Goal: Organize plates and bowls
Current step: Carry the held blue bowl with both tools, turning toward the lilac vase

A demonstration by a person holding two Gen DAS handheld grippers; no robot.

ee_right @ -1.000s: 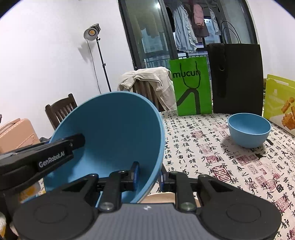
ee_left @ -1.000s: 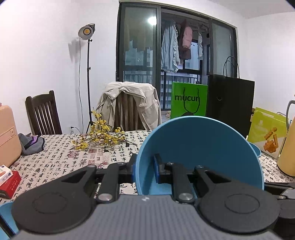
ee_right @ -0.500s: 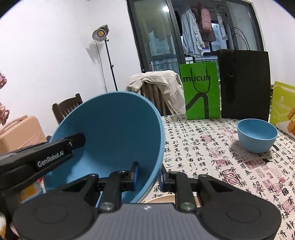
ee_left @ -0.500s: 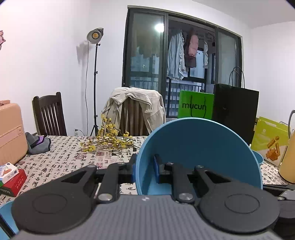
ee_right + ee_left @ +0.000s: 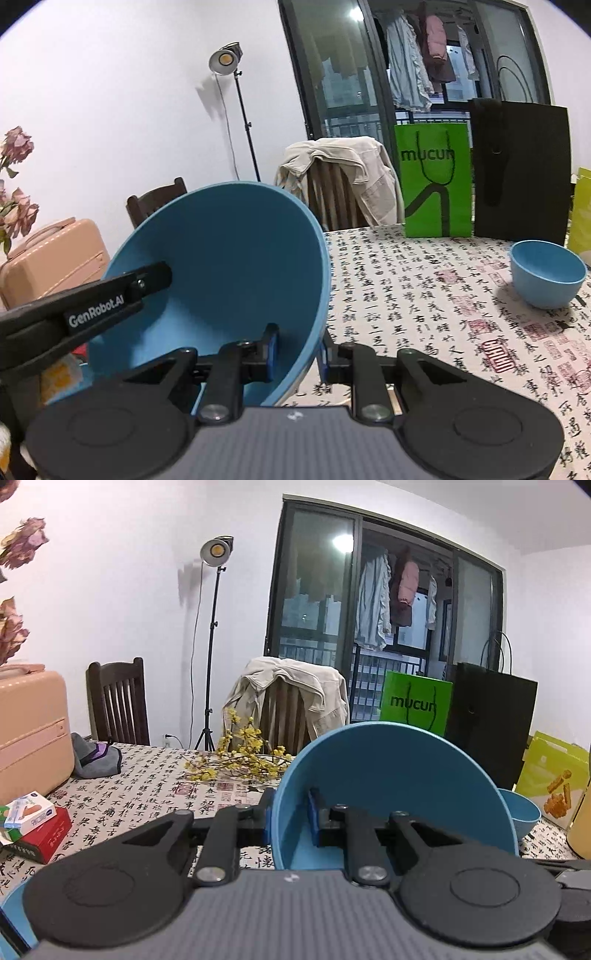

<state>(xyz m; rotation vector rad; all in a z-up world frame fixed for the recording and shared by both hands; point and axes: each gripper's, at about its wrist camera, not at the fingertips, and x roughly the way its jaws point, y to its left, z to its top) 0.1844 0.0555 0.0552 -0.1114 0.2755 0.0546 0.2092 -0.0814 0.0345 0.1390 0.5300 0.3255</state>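
I hold a large blue plastic bowl [image 5: 221, 273] tilted above the table, my left gripper [image 5: 290, 814] and right gripper [image 5: 297, 350] each clamped on its rim, which could slip if I pull unevenly, while a smaller blue bowl [image 5: 546, 273] sits at two o'clock before a green paper bag [image 5: 436, 181].

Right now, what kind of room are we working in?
Most likely a home dining room: a table under a patterned cloth, wooden chairs around it, one draped with a jacket, and laundry hanging beyond the glass door.
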